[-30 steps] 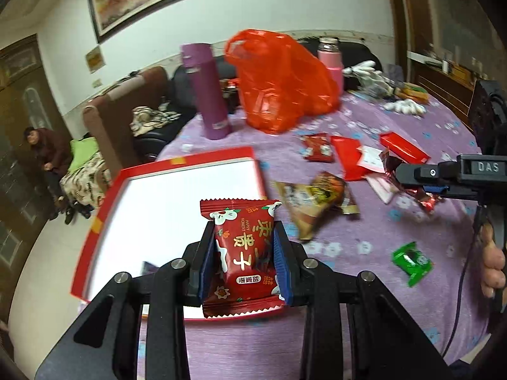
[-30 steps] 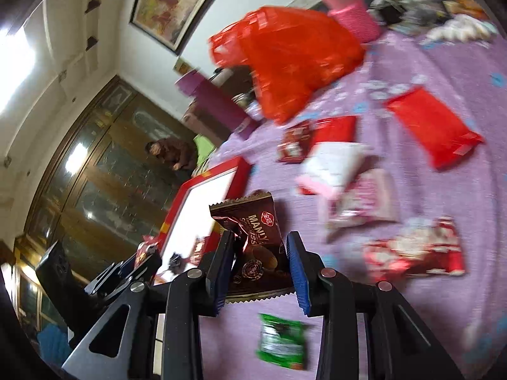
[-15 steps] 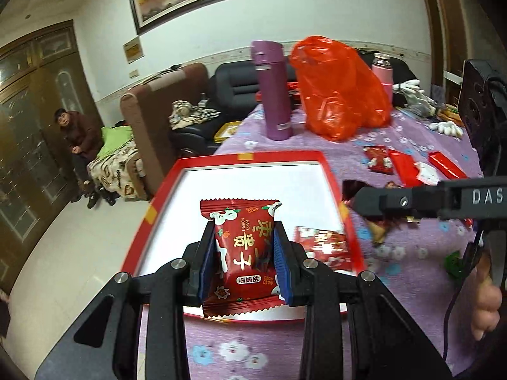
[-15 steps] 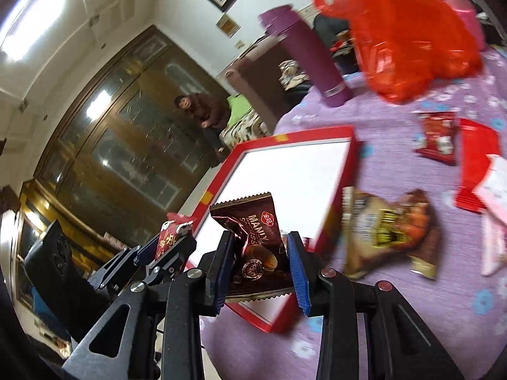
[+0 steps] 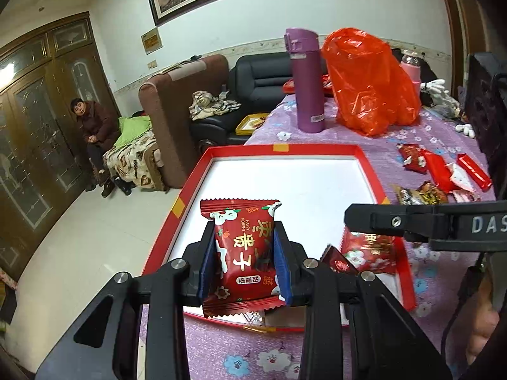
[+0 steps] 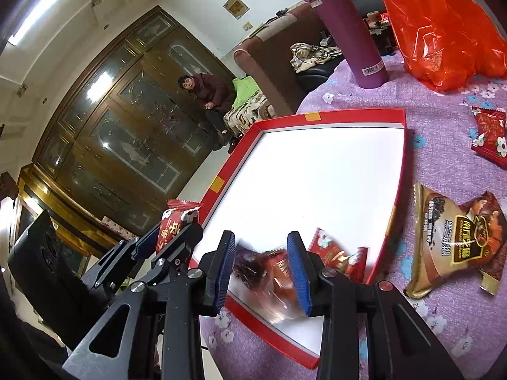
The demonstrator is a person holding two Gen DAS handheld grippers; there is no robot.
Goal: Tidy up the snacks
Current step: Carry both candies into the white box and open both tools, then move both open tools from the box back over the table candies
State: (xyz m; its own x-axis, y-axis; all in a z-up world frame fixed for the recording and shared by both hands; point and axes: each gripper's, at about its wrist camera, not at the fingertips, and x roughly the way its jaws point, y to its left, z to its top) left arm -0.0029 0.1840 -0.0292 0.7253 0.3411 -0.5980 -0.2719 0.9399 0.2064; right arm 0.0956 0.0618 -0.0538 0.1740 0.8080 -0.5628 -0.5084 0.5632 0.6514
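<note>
Red candy packet [image 5: 244, 253] clamped upright between the blue pads of the left gripper [image 5: 244, 231], above the near edge of the red tray [image 5: 317, 150]. Right gripper [image 6: 260, 242] low over the tray's near corner, set narrow, with a blurred brown packet [image 6: 266, 272] between its pads; held or loose, cannot tell. Just beside it, inside the tray, another red packet [image 6: 336, 258]. Right of the tray, on the purple flowered surface [image 6: 443, 316], a brown-gold snack bag [image 6: 453, 243]. Beyond the tray, a purple flask [image 5: 305, 79] and an orange-red plastic bag [image 5: 367, 79].

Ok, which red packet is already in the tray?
The flowered packet lying in the tray's near right corner; its twin is clamped in the left gripper, others lie on the cloth.
</note>
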